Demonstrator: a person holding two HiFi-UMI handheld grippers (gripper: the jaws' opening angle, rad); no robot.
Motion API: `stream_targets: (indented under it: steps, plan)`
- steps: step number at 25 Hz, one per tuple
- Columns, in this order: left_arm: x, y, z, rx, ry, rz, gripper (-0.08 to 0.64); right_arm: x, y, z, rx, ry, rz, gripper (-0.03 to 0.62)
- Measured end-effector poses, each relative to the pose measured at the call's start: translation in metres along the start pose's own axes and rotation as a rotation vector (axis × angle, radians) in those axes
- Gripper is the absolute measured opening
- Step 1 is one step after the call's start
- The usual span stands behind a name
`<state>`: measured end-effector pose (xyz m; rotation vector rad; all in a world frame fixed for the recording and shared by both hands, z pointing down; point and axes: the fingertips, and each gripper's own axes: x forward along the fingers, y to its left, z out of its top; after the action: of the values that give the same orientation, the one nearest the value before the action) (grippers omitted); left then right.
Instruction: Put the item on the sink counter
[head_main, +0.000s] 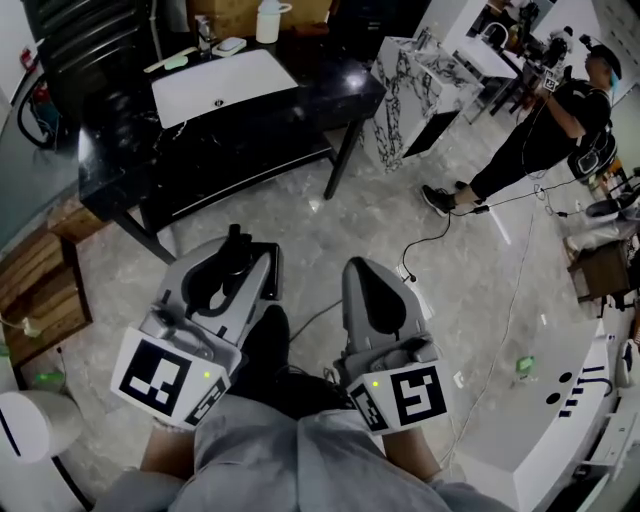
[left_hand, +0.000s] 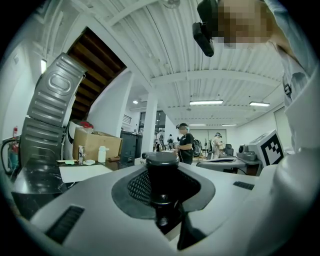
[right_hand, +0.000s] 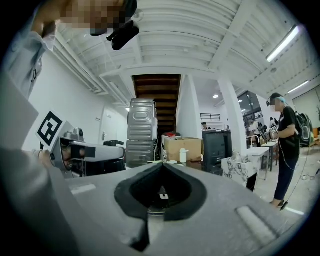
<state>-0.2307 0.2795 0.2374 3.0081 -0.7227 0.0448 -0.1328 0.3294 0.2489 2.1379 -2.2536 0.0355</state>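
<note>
My L gripper (head_main: 243, 262) is squeezed on a black capped bottle (left_hand: 161, 172), held level out front, I think so it won't slip or tip. R gripper (head_main: 363, 268) is pinched shut w/ nothing in it, just a spare. The sink counter (head_main: 330, 88) is well ahead, so the bottle isn't there yet.

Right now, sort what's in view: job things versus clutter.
Job: black item, clamped in the left gripper; sink counter.
Clutter: white jug, cardboard box, marble block, cable.
</note>
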Motion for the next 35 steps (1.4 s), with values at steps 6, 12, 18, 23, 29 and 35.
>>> stream_targets:
  steps: [6,12,18,23,29,35]
  plan:
    - [0.042,0.024,0.003,0.001,0.009,-0.052,0.091,0.035,-0.023,0.0,-0.002,0.015,-0.038,-0.003]
    - [0.09,0.045,0.003,0.004,0.019,-0.097,0.09,0.073,-0.051,0.002,-0.003,0.013,-0.06,-0.003]
    - [0.146,0.069,0.015,0.007,0.017,-0.135,0.091,0.119,-0.088,0.01,0.0,0.011,-0.084,-0.003]
    - [0.189,0.092,0.018,0.007,0.018,-0.158,0.09,0.16,-0.115,0.011,-0.005,0.017,-0.103,-0.003]
    - [0.239,0.126,0.018,0.008,0.021,-0.167,0.091,0.209,-0.146,0.011,-0.002,0.026,-0.117,-0.003]
    - [0.27,0.149,0.012,0.014,0.019,-0.161,0.09,0.239,-0.171,0.006,-0.011,0.02,-0.128,-0.003]
